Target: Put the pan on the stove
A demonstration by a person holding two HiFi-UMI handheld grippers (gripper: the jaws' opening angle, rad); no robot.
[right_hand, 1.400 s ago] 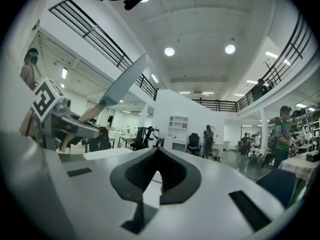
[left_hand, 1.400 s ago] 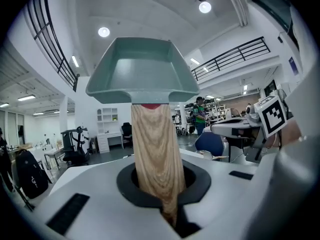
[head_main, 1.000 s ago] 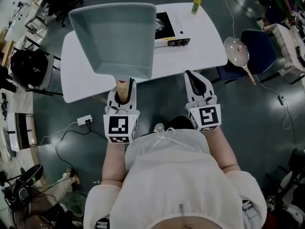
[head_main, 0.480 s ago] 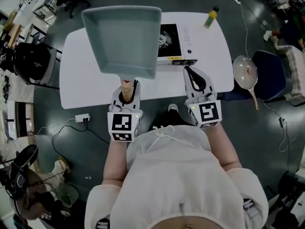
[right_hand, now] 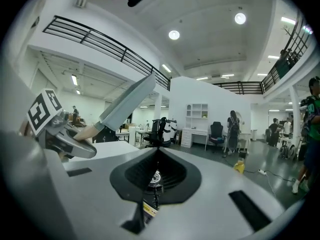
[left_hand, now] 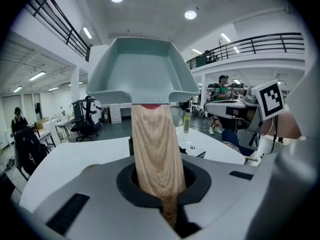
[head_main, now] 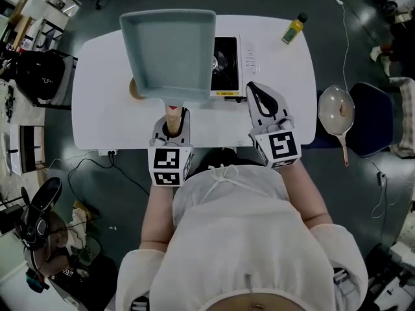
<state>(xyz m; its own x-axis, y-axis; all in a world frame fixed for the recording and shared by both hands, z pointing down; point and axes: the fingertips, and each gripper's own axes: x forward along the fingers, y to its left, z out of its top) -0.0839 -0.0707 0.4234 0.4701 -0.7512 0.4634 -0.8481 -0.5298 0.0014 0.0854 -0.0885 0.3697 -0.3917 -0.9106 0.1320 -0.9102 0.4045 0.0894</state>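
Observation:
A square grey-green pan [head_main: 168,50] with a wooden handle [head_main: 172,114] is held up in the air over the white table [head_main: 97,109]. Its right edge overlaps the black portable stove [head_main: 227,57] from above. My left gripper [head_main: 172,127] is shut on the handle. In the left gripper view the handle [left_hand: 154,149] runs up from the jaws to the pan [left_hand: 142,69]. My right gripper [head_main: 254,92] is shut and empty, just right of the pan's handle, near the stove's front. In the right gripper view the pan [right_hand: 127,104] is at the left.
A yellow bottle [head_main: 294,29] stands at the table's far right. A round wooden mat [head_main: 134,89] lies on the table under the pan's left corner. A round pan [head_main: 337,109] rests on a blue chair to the right. Cables and a power strip lie on the floor.
The table and stove have come nearer in the head view. The pan, still in the left gripper, now hangs over the table beside the stove. Both grippers now reach over the table's front edge.

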